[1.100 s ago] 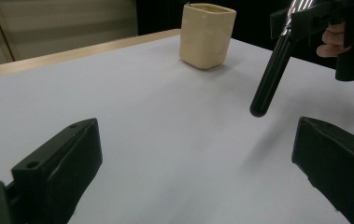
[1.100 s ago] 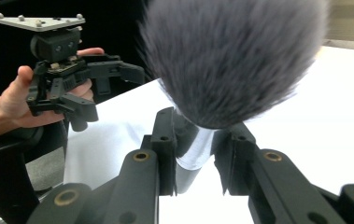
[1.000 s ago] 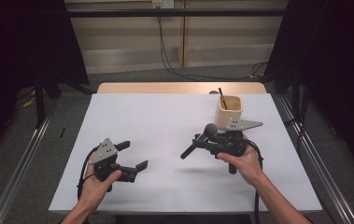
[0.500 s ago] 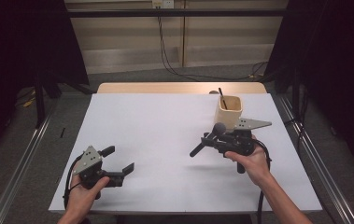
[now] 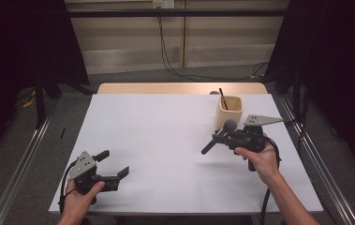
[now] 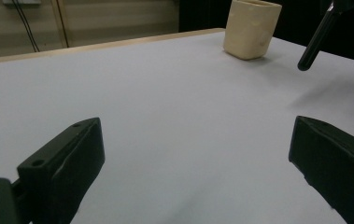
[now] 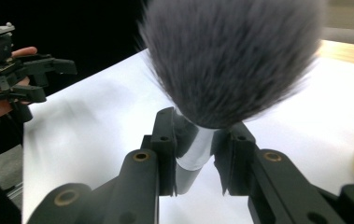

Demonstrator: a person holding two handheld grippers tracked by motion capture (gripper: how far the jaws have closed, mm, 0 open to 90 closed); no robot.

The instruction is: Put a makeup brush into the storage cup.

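My right gripper (image 5: 225, 136) is shut on a makeup brush (image 5: 218, 137), held above the white table (image 5: 166, 126) just in front of a beige cup (image 5: 230, 110). In the right gripper view the brush's grey bristle head (image 7: 230, 60) looms close, and its silver ferrule sits pinched between the jaws of that gripper (image 7: 198, 156). The black handle points left and down. A dark stick (image 5: 222, 97) stands in the cup. My left gripper (image 5: 114, 163) hovers open at the near left corner with nothing between its jaws. The left gripper view has its gripper (image 6: 198, 140) facing the cup (image 6: 251, 29) and the brush handle (image 6: 315, 39).
The white sheet covers the table, with a wooden strip (image 5: 166, 88) along the far edge. Metal rails (image 5: 25, 154) run on the floor at both sides. Cables hang down the back wall. The left gripper (image 7: 53, 80) and its hand appear at the left of the right gripper view.
The left hand has drawn back toward the near left corner and sunk a little. The right hand has carried the brush to the right, closer to the cup.
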